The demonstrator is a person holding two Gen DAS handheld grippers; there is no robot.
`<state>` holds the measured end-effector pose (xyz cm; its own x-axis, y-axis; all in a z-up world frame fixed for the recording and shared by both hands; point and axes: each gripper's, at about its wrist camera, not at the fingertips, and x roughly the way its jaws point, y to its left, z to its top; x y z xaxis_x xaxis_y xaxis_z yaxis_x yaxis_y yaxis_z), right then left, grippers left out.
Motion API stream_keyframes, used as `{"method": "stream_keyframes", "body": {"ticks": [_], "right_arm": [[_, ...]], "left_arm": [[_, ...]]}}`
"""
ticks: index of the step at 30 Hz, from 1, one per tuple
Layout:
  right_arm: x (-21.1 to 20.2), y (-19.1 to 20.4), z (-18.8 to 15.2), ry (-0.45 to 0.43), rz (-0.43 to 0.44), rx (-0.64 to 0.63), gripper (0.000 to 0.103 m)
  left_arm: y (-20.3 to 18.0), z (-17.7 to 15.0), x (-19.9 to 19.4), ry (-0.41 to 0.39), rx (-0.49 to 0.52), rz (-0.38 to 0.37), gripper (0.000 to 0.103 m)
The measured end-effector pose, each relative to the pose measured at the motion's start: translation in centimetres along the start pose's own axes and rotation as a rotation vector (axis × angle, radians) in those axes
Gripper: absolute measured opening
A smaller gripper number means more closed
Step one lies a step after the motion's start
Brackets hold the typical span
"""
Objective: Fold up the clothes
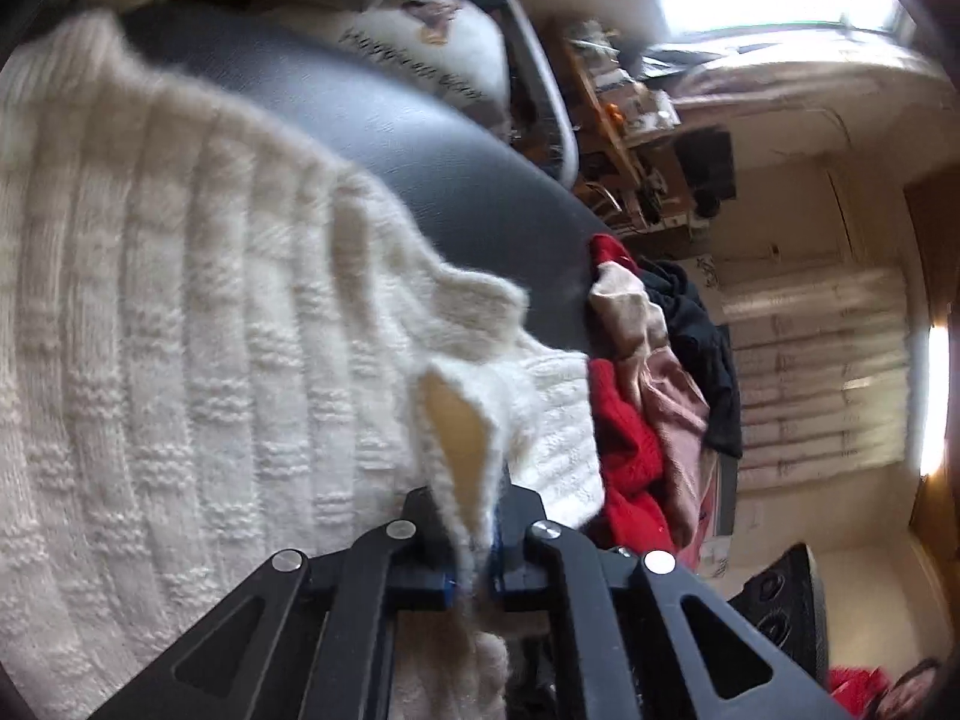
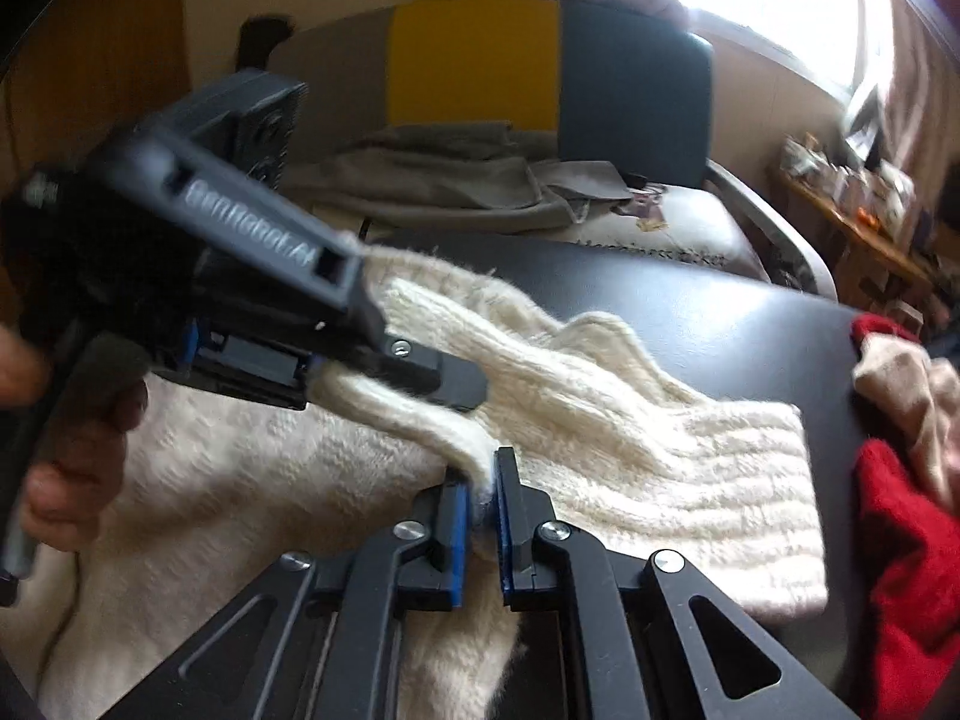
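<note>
A cream cable-knit sweater [image 1: 180, 330] lies spread on the black table [image 1: 432, 150]; its ribbed sleeve [image 2: 690, 480] reaches toward the right. My left gripper [image 1: 474, 516] is shut on a raised fold of the sweater's edge, which stands up between its fingers. From the right wrist view, the left gripper [image 2: 432, 381] is seen from the side, held by a hand [image 2: 78, 462], with knit pulled taut from it. My right gripper [image 2: 483, 489] pinches the same strip of knit lower down, the fabric filling the narrow gap between its blue pads [image 2: 461, 510].
A pile of red [image 2: 906, 552], beige-pink [image 2: 900, 384] and black [image 1: 702, 324] garments sits at the table's right end. Behind the table stands a chair with a yellow and teal back [image 2: 540, 60], holding grey cloth [image 2: 444, 180]. A cluttered shelf [image 2: 858, 192] and bright window lie beyond.
</note>
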<state>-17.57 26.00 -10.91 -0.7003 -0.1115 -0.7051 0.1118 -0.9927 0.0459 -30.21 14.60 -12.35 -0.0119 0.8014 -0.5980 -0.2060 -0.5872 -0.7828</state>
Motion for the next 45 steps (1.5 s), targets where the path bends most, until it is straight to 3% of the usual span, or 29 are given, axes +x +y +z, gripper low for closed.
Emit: {"method": "stream_keyframes", "body": {"ticks": [3,4,5,7,10,13,16,24,30,33,38,45], "right_arm": [[-2.6,-2.9,-0.3,-0.041,0.094,0.213,0.047],[-3.7,-4.2,-0.9,-0.070,0.150,0.318,0.063],[-4.5,-5.5,-1.6,-0.090,0.213,0.424,0.073],[-5.2,-7.8,-3.5,-0.105,0.362,0.639,0.081],[-4.6,-10.1,-6.4,-0.127,0.575,0.938,0.085],[-2.8,-11.1,-8.6,-0.186,0.768,1.209,0.103],[-0.5,-10.9,-8.8,-0.211,0.867,1.351,0.103],[4.1,-8.6,-6.4,-0.173,0.887,1.422,0.103],[5.4,-8.5,-5.5,-0.161,0.814,1.402,0.103],[5.6,-8.4,-4.6,-0.145,0.772,1.354,0.103],[5.6,-7.8,-4.2,-0.102,0.706,1.272,0.103],[5.0,-5.7,-2.6,-0.002,0.577,1.028,0.103]], "left_arm": [[-1.8,0.8,-1.7,-0.047,0.052,-0.004,0.006],[-2.5,1.2,-2.5,-0.066,0.066,-0.015,0.006],[-3.2,1.7,-3.4,-0.085,0.080,-0.025,0.006],[-4.7,2.6,-5.2,-0.125,0.110,-0.042,0.006],[-7.2,4.1,-8.3,-0.187,0.158,-0.059,0.006],[-9.0,5.1,-11.5,-0.237,0.196,-0.072,0.006],[-9.5,5.5,-14.1,-0.273,0.214,-0.072,0.006],[-7.4,4.0,-21.7,-0.395,0.207,-0.090,0.006],[-3.0,1.0,-28.1,-0.495,0.213,-0.048,0.006],[0.9,-1.0,-29.0,-0.479,0.178,0.030,0.006],[9.2,-3.3,-26.4,-0.384,0.057,0.199,0.006],[15.8,-5.8,-24.2,-0.316,-0.021,0.276,0.006]]}}
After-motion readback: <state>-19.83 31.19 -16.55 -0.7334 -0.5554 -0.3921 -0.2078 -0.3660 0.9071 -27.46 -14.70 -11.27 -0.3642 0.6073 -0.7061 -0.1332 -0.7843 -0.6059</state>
